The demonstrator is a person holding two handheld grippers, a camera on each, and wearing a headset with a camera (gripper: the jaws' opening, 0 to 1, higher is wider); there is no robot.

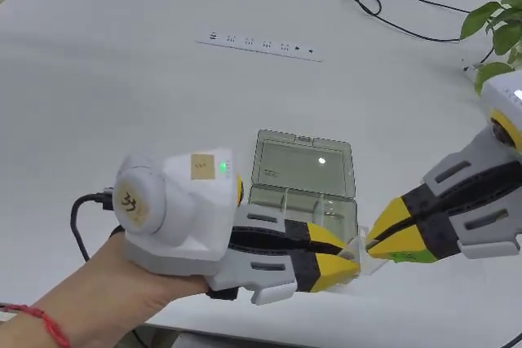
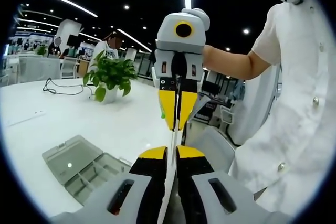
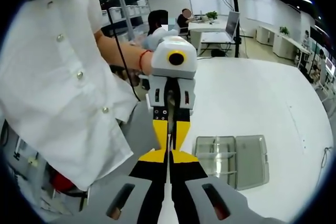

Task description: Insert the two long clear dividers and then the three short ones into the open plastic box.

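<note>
The open clear plastic box (image 1: 276,201) lies on the white table, lid (image 1: 303,162) folded back on the far side; clear partitions stand inside its base. Just over the box's front right corner my two grippers meet tip to tip. The left gripper (image 1: 346,262) comes in from the left, the right gripper (image 1: 376,242) from the right. Both are shut on one thin clear divider (image 1: 360,248), seen edge-on as a pale line (image 2: 174,135) between the yellow jaws. The box (image 2: 84,167) lies low left in the left gripper view and to the right (image 3: 231,160) in the right gripper view.
A white power strip (image 1: 259,45) lies farther back on the table (image 1: 122,103), with a black cable (image 1: 391,7) at the back right and a green plant (image 1: 494,32) at the right edge. The table's front edge runs just below the grippers.
</note>
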